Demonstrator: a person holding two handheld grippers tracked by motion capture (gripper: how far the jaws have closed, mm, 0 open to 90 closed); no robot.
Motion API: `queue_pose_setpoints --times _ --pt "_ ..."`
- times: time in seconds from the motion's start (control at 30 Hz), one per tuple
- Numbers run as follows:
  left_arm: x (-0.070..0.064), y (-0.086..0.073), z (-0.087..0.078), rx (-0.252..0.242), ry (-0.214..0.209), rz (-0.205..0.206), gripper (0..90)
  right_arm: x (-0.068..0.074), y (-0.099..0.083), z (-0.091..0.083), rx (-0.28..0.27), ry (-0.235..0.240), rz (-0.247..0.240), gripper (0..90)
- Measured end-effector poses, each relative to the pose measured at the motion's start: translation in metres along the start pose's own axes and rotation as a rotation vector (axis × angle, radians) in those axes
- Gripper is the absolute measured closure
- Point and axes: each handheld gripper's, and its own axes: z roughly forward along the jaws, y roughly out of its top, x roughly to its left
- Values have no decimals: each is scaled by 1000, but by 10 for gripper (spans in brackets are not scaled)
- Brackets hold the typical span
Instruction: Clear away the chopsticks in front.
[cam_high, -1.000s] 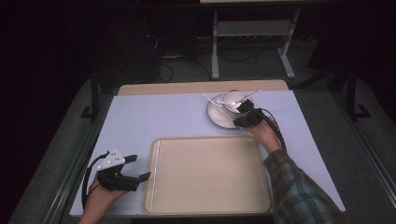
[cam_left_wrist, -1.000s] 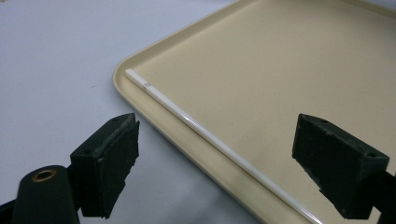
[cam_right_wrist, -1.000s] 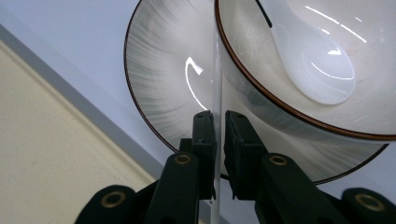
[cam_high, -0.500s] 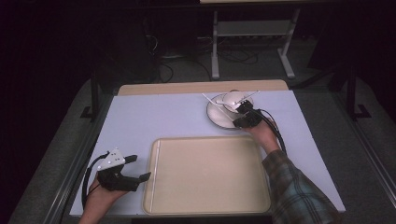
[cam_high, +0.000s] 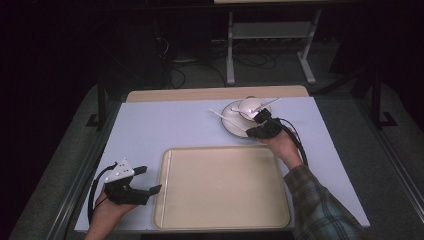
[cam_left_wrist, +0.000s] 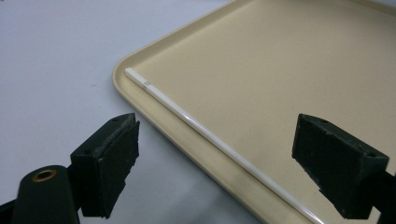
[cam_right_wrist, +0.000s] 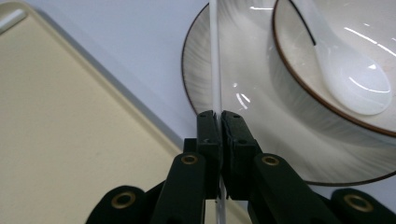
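Right tongs (cam_right_wrist: 218, 122) pinched shut on thin white chopstick (cam_right_wrist: 214, 56), centre frame, over glossy round plate (cam_right_wrist: 243, 107). Left tongs (cam_left_wrist: 224, 154) wide open, empty, above second chopstick (cam_left_wrist: 205, 133) in smooth beige tray (cam_left_wrist: 280, 60).

- In the high view the table (cam_high: 165, 125) is lit from above, and the room behind it is very dark.
- This view looks soft and a bit grainy, so small things are hard to see.
- The tray (cam_high: 220, 187) looks pale and flat, with almost no shadow.
- In the left gripper view the light is bright and even. The near pads (cam_left_wrist: 109, 163) look a little fuzzy.
- The stick (cam_left_wrist: 196, 126) has a thin shine along it.
- In the right gripper view white glare streaks sit on the plate (cam_right_wrist: 224, 88) and the spoon (cam_right_wrist: 355, 74).
- The bowl (cam_right_wrist: 303, 56) edge is maybe a bit blurry.
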Motion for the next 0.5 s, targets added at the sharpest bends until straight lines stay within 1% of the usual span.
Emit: queue_pose_setpoints --times 0.27,0.5 --pt "0 0 0 2 3 2 141 13 -13 -14 -37 29 -25 861" --pt "0 0 1 3 5 2 141 26 -25 -27 -55 63 -44 861"
